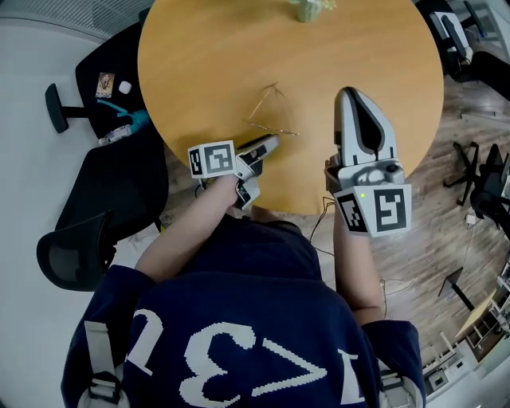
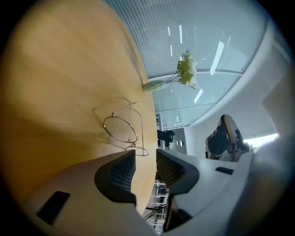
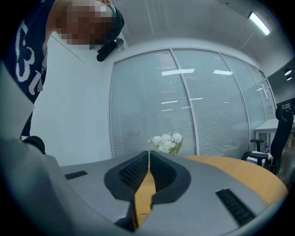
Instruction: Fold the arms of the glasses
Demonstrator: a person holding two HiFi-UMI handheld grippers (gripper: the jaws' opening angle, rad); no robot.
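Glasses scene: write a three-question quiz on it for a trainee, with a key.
1. True or false: the left gripper is clamped on the glasses.
2. The right gripper has its jaws: A) wide apart; B) together, empty; C) shut on a pen.
3. What stands at the far edge of the table?
Key: 1 false, its jaws stand apart, glasses lying ahead on the table; 2 B; 3 flowers.
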